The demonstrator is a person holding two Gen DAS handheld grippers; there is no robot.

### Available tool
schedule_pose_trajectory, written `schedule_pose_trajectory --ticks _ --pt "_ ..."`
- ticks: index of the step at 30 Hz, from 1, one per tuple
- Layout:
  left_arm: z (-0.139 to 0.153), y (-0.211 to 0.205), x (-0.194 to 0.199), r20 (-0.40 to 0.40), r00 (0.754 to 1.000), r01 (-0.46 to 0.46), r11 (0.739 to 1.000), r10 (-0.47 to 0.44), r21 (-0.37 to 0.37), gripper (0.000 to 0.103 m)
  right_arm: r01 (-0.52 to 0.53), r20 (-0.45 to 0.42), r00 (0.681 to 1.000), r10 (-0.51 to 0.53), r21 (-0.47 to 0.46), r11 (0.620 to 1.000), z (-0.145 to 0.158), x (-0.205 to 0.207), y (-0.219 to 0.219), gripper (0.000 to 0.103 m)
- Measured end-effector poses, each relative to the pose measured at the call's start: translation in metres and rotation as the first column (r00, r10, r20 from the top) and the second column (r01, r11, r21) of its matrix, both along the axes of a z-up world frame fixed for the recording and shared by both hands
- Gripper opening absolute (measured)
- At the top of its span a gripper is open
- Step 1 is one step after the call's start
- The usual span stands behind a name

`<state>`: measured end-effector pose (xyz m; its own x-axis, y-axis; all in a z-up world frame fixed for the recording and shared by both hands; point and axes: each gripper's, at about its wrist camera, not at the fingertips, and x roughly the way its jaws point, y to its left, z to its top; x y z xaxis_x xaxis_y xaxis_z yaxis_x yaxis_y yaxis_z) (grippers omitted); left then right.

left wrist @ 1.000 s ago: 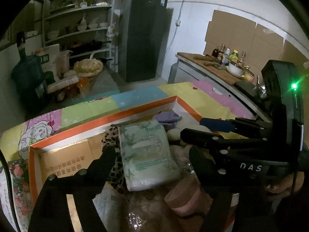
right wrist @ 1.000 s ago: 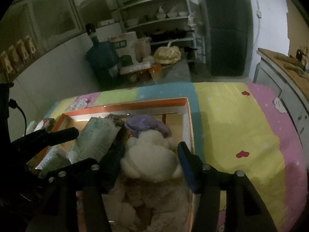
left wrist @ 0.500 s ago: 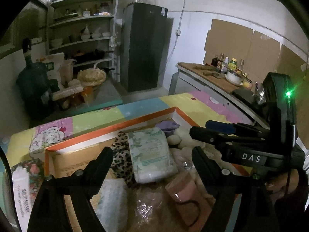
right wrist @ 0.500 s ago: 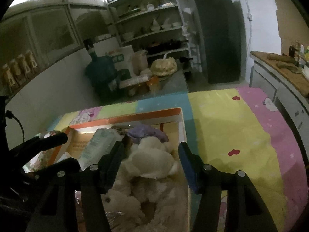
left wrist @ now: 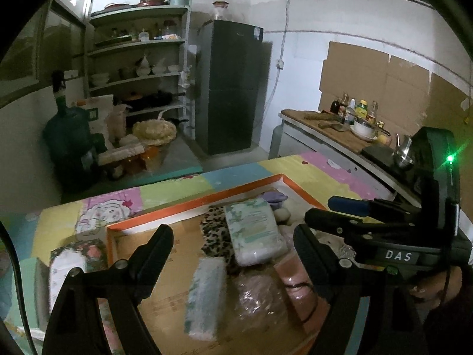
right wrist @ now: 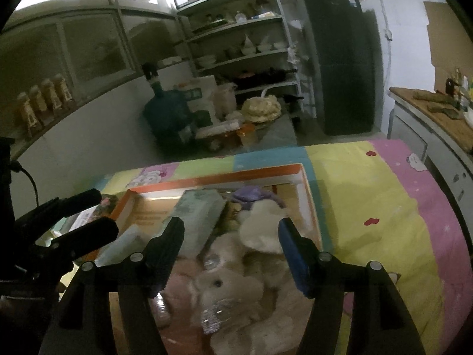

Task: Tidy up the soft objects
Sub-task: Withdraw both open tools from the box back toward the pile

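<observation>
Both sets of jaws stood wide with nothing clamped between them: I had the left gripper (left wrist: pixel 233 245) hanging over the orange-rimmed cardboard box (left wrist: pixel 189 204), and the right gripper (right wrist: pixel 230 236), whose jaws had just been opening further, poised above the soft toys at the box's right end without pressing on any of them. Working from the left, I saw a floral tissue pack (left wrist: pixel 66 269) lying outside the box on the patchwork table cover (left wrist: pixel 165 192), just beside the orange rim. Inside, on the bare cardboard floor, lay a pale green-white wrapped pack (left wrist: pixel 204 293), and past it a leopard-print cloth (left wrist: pixel 212 236) with a larger white-and-green soft pack (left wrist: pixel 254 233) resting partly on it. Nearer me sat a crinkled clear bag (left wrist: pixel 257 298) and a pink item (left wrist: pixel 295 281) I could not identify, both touching that pile. Further right, a purple fabric piece (right wrist: pixel 251 193) sat at the far end of the box, against a white plush toy (right wrist: pixel 263 230), with more cream-coloured plush (right wrist: pixel 224 287) heaped below it. To the right of the box the cover lay yellow and pink.
</observation>
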<state>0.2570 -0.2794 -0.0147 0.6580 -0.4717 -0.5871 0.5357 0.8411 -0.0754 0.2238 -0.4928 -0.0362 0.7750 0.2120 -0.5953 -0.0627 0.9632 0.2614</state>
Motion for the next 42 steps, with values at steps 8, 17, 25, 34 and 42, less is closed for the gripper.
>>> schedule_pose_trajectory --ticks 8,17,25,34,42 --pt "0.005 0.024 -0.010 0.009 1.000 -0.026 0.999 0.026 -0.019 0.085 -0.015 0.025 1.000 0.015 0.004 1.000 0.011 -0.017 0.022 0.071" --pt "0.014 0.060 -0.024 0.032 0.998 -0.058 0.997 0.060 -0.054 0.090 -0.054 0.067 0.996 0.054 -0.005 0.999 0.028 -0.039 0.057 0.074" --pt "0.021 0.094 -0.038 0.043 0.995 -0.081 0.994 0.084 -0.069 0.090 -0.101 0.089 0.991 0.101 -0.010 0.995 0.039 -0.053 0.097 0.075" --pt "0.027 0.147 -0.056 0.067 0.987 -0.143 0.986 0.149 -0.083 0.090 -0.157 0.109 0.981 0.159 -0.021 0.987 0.046 -0.064 0.148 0.075" --pt "0.029 0.199 -0.076 0.095 0.972 -0.205 0.974 0.214 -0.096 0.090 -0.209 0.106 0.972 0.211 -0.034 0.977 0.043 -0.072 0.199 0.075"
